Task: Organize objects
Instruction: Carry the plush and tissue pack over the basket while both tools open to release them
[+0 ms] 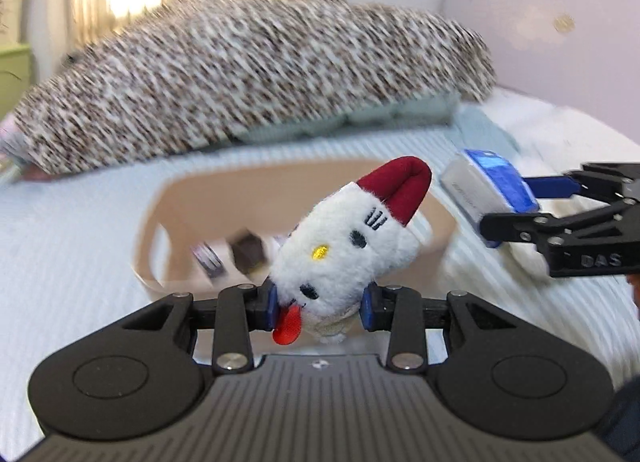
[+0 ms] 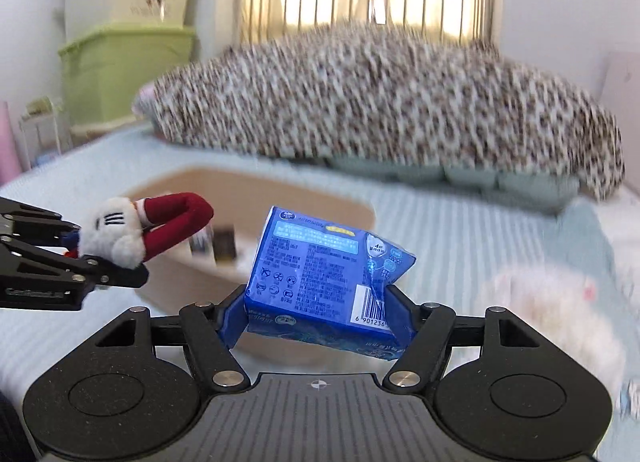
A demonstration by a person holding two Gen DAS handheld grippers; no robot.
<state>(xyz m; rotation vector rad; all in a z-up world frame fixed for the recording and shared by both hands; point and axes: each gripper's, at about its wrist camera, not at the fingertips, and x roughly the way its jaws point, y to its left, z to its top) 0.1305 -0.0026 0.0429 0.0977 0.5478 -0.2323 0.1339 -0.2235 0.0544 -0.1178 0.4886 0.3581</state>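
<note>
Plush, white with a red bow, sits clamped between the blue pads of your left gripper, raised above the bed at the near rim of the bin. Pack, blue with a barcode, is pinched across its width by your right gripper, also lifted off the sheet; in the left view it hangs at 3 o'clock from the bin. Both grippers are closed only as far as their loads allow.

Bin status: beige, open-topped, lying at 12 o'clock ahead of both grippers. Some small boxes already lie inside; blur prevents identifying them.

Outstanding: a pale fluffy item lies on the sheet at 3 o'clock from the pack, too blurred to name. A speckled pillow lies beyond the bin.

Assessment: the task appears partway done. You hold two items not yet deposited, and at least one more seems left on the bed.
</note>
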